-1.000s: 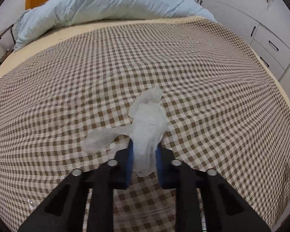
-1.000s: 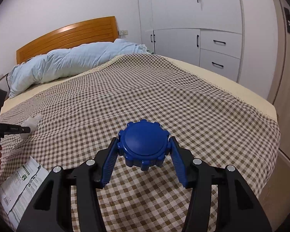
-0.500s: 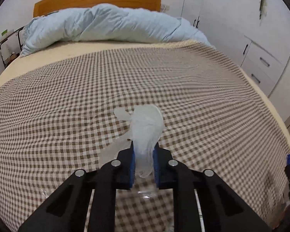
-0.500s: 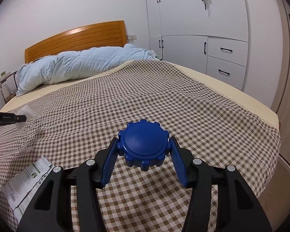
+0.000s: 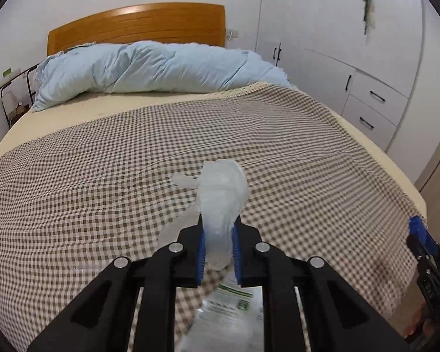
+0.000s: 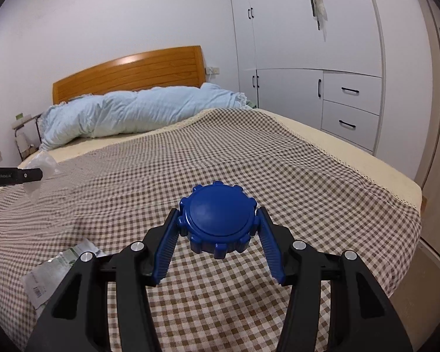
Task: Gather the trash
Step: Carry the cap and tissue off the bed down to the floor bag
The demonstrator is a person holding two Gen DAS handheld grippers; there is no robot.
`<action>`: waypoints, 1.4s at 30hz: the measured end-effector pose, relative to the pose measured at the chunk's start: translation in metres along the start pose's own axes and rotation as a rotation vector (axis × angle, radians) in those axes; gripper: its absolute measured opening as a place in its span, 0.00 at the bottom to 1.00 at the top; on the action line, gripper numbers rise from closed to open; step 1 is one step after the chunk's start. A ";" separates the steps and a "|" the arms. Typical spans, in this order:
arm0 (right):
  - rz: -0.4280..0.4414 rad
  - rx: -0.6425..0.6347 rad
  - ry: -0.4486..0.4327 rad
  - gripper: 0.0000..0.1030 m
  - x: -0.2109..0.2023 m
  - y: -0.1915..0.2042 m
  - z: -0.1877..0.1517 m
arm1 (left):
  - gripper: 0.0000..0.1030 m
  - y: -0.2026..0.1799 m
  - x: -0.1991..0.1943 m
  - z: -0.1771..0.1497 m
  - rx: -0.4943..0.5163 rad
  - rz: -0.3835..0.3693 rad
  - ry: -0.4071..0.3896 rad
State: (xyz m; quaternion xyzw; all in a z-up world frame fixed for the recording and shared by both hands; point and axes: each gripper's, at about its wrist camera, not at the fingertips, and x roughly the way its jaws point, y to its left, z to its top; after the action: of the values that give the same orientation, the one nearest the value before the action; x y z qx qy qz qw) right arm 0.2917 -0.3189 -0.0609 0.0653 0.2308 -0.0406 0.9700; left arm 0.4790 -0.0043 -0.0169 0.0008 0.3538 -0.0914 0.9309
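I am looking across a bedroom: a bed (image 5: 352,158) with a wooden headboard (image 5: 135,26) against a white wall, a rumpled pale blue duvet (image 5: 161,67) bunched along the head end, and white cupboards (image 6: 349,99) with black handles down the right side. A brown and white checked blanket (image 6: 220,170) covers most of the mattress.

My left gripper (image 5: 217,253) is pinched together on a crumpled, see-through plastic glove (image 5: 223,193). The blue pads (image 5: 201,252) press its lower end from both sides, and the rest of it stands up and forward out of the grip, with one thin finger of plastic trailing off to the left. It hangs clear above the blanket. From the right wrist camera I see the same glove at the far left edge, sticking out above and below the black fingertip of that tool.

My right gripper (image 6: 218,242) is clamped on a round blue cap (image 6: 218,223) with a notched rim. The blue fingers (image 6: 165,252) splay out to either side and bear on its edge, and the flat top of the cap faces the camera.

A printed paper or foil packet (image 6: 52,270), white with green markings, lies flat on the blanket near the foot of the bed, partly hidden behind the tools in both views. In the left wrist view it sits just below the held glove, and the blue tip of the right gripper shows at the far right edge.
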 end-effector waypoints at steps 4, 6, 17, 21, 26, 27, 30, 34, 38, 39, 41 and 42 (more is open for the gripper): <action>0.037 0.029 -0.030 0.51 -0.016 -0.006 0.003 | 0.12 -0.015 -0.026 -0.012 -0.014 -0.033 -0.022; 0.055 0.044 -0.038 0.51 -0.023 -0.008 0.002 | 0.12 -0.025 -0.041 -0.017 -0.006 -0.040 -0.032; 0.103 0.043 -0.088 0.51 -0.061 -0.007 0.005 | 0.12 -0.062 -0.095 -0.039 -0.012 -0.093 -0.063; 0.109 0.036 -0.099 0.51 -0.080 -0.009 0.003 | 0.12 -0.070 -0.116 -0.048 0.003 -0.103 -0.076; 0.121 0.030 -0.084 0.51 -0.096 -0.012 -0.007 | 0.12 -0.076 -0.137 -0.062 0.005 -0.120 -0.085; 0.119 0.024 -0.082 0.51 -0.099 -0.011 -0.009 | 0.12 -0.077 -0.141 -0.066 0.007 -0.124 -0.087; 0.117 0.007 -0.080 0.51 -0.112 -0.011 -0.014 | 0.12 -0.081 -0.153 -0.075 0.015 -0.137 -0.095; 0.117 -0.009 -0.083 0.51 -0.129 -0.012 -0.020 | 0.12 -0.087 -0.169 -0.087 0.027 -0.147 -0.105; 0.114 -0.030 -0.080 0.51 -0.145 -0.010 -0.029 | 0.12 -0.092 -0.182 -0.098 0.035 -0.159 -0.114; 0.115 -0.037 -0.077 0.51 -0.149 -0.010 -0.031 | 0.12 -0.093 -0.186 -0.102 0.041 -0.163 -0.117; 0.112 -0.054 -0.073 0.51 -0.155 -0.007 -0.035 | 0.12 -0.097 -0.194 -0.108 0.046 -0.169 -0.121; 0.111 -0.061 -0.071 0.51 -0.158 -0.006 -0.037 | 0.12 -0.098 -0.197 -0.112 0.049 -0.175 -0.121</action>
State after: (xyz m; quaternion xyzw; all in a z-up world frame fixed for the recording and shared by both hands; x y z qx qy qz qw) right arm 0.1346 -0.3116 -0.0225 0.0471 0.1934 0.0177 0.9798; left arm 0.2443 -0.0594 0.0349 -0.0128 0.2934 -0.1807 0.9387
